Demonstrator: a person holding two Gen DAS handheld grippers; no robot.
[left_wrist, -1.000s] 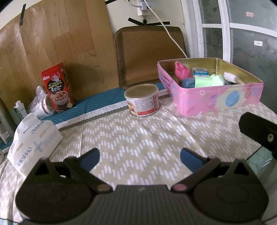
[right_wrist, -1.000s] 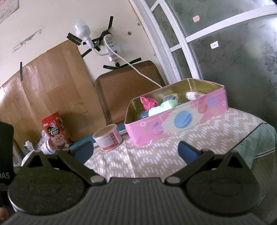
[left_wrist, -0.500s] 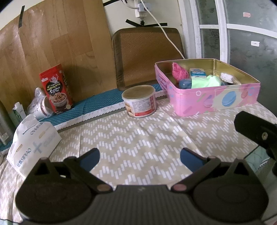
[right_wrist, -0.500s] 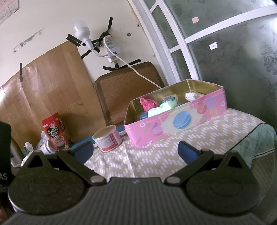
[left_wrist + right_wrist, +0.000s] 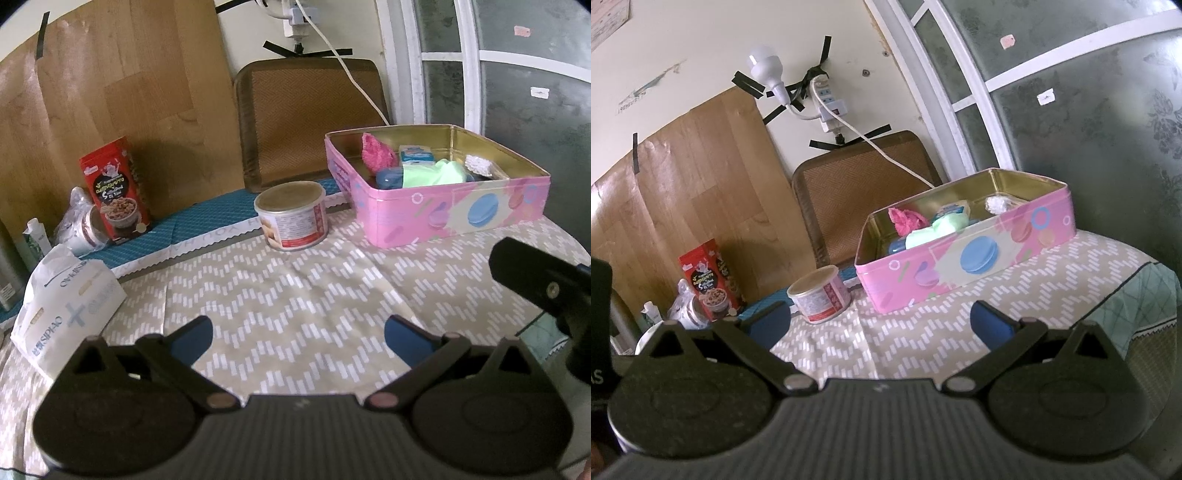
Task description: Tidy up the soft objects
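Nearest you, both claws are spread wide and carry nothing: the left claw hangs over the bare patterned cloth near the front edge of the desk, and the right claw sits a little higher, aimed toward the desk's far right corner.

Further in, toward that corner, stands the pink tin with its lid off — the soft objects lie inside it. The pale green cloth is bunched in the middle and would likely be light and floppy; pinch it at a raised fold, not at a loose corner, or it may trail over the rim. The fuzzy pink piece leans against the tin's back-left wall; it should squash easily, so take it across its upper bulk. A small white crumpled item lies toward the right wall — probably almost weightless and prone to slipping between the pads. A blue rounded thing and a blue-and-white packet sit among them; how soft they are, you cannot tell from here.

Expect the tin itself to slide on the cloth if you drag anything against its wall.
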